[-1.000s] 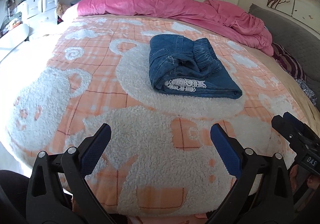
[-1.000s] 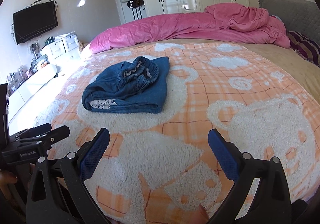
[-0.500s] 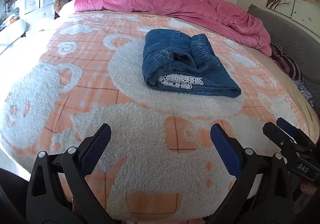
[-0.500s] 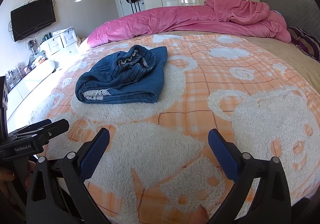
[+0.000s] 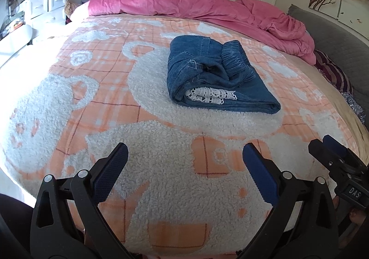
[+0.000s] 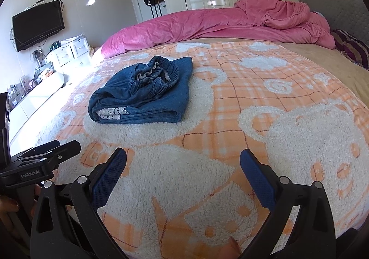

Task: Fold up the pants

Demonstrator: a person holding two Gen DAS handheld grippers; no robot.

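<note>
Pants (image 5: 214,79) lie folded in a compact bundle on the orange-and-white blanket (image 5: 143,180), white lace trim showing at the near edge. My left gripper (image 5: 184,166) hangs near the blanket's front edge, jaws wide, holding nothing. My right gripper (image 6: 183,166) likewise: wide, nothing held, well short of the pants.

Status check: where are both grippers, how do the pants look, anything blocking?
Left gripper and right gripper open, empty, short of the pants. Pants folded into a bundle on the blanket. Nothing in between.
</note>
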